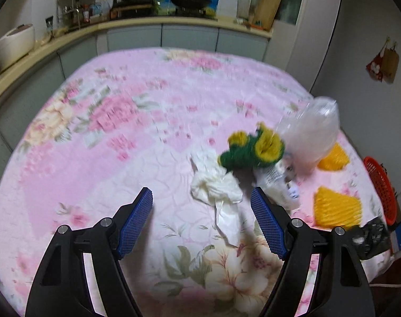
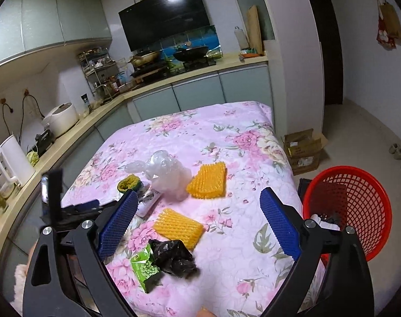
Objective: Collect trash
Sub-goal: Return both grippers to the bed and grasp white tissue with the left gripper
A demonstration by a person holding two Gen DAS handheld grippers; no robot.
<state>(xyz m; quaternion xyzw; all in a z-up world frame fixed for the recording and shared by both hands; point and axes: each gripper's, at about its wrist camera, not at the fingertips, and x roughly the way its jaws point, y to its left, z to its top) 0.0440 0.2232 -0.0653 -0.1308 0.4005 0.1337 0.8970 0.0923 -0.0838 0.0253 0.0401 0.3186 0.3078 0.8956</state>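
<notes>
Some scraps in red basket (image 2: 359,198)

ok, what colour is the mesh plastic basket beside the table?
Red mesh plastic basket; the right wrist view shows it best.

Each tool (image 1: 201,198) has black arms, silver pivot screws and blue ridged pads (image 2: 277,223).

Your left wrist view is smeared: the green-and-yellow clump (image 1: 253,149) may be yarn. The black bag (image 1: 369,239) sits half behind a gripper finger. In your right wrist view, the red basket (image 2: 359,198) hides its contents behind mesh.
</notes>
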